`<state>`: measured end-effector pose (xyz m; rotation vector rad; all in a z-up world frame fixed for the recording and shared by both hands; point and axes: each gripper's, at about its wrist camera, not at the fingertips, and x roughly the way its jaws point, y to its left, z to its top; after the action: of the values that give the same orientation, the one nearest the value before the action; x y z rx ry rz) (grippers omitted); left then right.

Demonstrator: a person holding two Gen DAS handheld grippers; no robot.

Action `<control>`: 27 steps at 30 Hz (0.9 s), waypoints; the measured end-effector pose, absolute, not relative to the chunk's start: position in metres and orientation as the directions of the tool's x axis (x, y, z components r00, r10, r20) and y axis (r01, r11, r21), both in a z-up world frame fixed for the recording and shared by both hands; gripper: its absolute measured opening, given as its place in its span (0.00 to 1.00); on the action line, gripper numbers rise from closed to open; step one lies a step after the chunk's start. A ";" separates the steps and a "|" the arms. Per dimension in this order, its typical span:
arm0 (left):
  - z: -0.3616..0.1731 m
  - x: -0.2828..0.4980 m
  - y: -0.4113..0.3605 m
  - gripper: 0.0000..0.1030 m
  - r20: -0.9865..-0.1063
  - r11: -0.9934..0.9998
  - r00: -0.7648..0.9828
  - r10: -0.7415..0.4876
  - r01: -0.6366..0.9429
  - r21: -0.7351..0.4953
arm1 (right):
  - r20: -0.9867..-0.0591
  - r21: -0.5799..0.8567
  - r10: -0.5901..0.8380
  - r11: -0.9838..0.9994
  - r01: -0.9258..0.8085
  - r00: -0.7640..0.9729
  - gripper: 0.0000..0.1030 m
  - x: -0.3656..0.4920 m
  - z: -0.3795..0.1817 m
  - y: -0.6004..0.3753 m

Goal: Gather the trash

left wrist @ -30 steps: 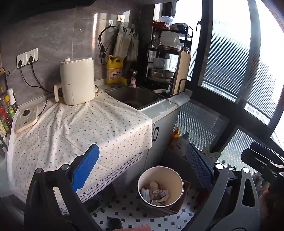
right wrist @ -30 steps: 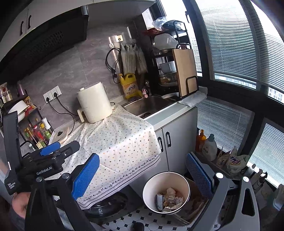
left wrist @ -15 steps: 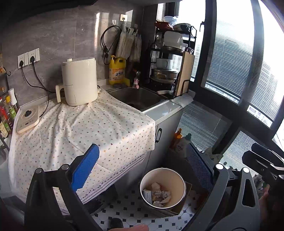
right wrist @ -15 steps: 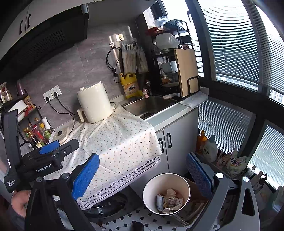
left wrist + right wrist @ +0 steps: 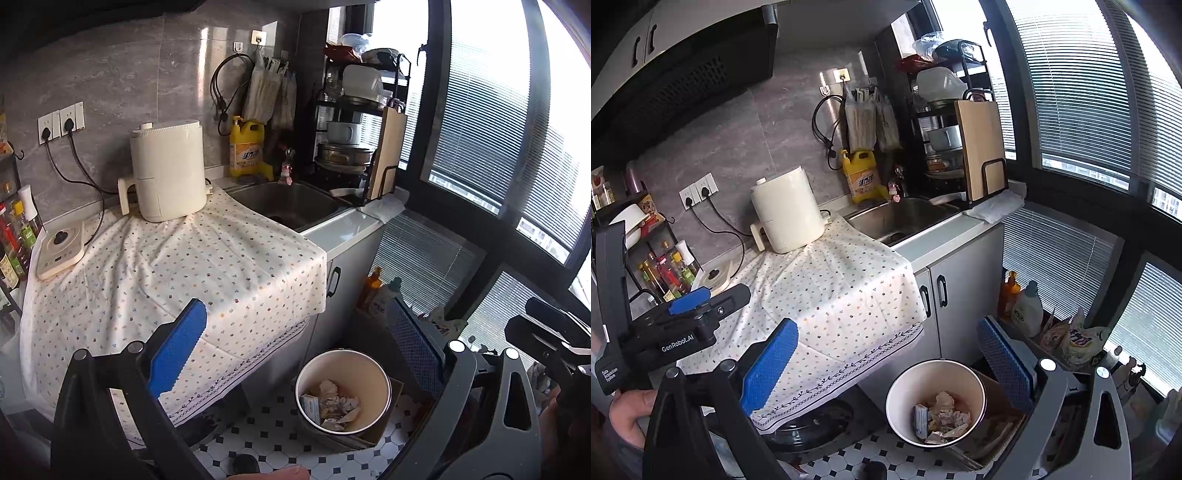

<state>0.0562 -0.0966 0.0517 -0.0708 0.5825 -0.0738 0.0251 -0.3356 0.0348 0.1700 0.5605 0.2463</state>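
A white round trash bin point(image 5: 373, 363) stands on the tiled floor below the counter; it also shows in the right wrist view point(image 5: 971, 376). Crumpled paper and wrappers point(image 5: 332, 404) lie inside it, seen again in the right wrist view point(image 5: 943, 417). My left gripper point(image 5: 295, 350) is open and empty, held high above the bin. My right gripper point(image 5: 886, 354) is open and empty too, above the bin. The left gripper's body point(image 5: 676, 328) shows at the left of the right wrist view.
A dotted cloth point(image 5: 166, 277) covers the counter, with a white appliance point(image 5: 170, 181) and a small scale point(image 5: 61, 249) on it. A sink point(image 5: 291, 206) and dish rack point(image 5: 354, 147) lie beyond. Bottles point(image 5: 1023, 302) stand by the window. A cardboard box point(image 5: 391, 413) sits under the bin.
Both grippers have risen and drawn back slightly; the bin and counter sit a little lower in view. Both stay open and empty.
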 end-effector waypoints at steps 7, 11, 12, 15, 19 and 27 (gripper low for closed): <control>0.047 0.055 -0.098 0.94 -0.550 0.996 0.831 -0.084 0.048 -0.079 | -0.506 0.219 0.273 0.958 -0.184 0.818 0.92 0.024 0.032 -0.335; 0.046 0.055 -0.098 0.94 -0.551 0.996 0.830 -0.090 0.059 -0.074 | -0.497 0.218 0.271 0.958 -0.183 0.824 0.92 0.022 0.031 -0.335; 0.046 0.054 -0.098 0.94 -0.550 0.996 0.831 -0.089 0.060 -0.071 | -0.496 0.219 0.270 0.959 -0.182 0.826 0.92 0.022 0.031 -0.336; 0.047 0.053 -0.095 0.94 -0.546 0.996 0.833 -0.087 0.057 -0.072 | -0.497 0.221 0.269 0.959 -0.179 0.825 0.92 0.019 0.030 -0.335; 0.048 0.054 -0.093 0.94 -0.550 0.997 0.831 -0.076 0.050 -0.062 | -0.501 0.226 0.276 0.957 -0.184 0.821 0.92 0.018 0.029 -0.335; 0.054 0.050 -0.092 0.94 -0.556 0.997 0.828 -0.072 0.052 -0.052 | -0.491 0.242 0.302 0.948 -0.205 0.817 0.92 0.019 0.033 -0.334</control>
<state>0.0499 -0.0917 0.0539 -0.0356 0.5921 -0.0656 0.0192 -0.3339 0.0330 0.1813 0.5517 0.2719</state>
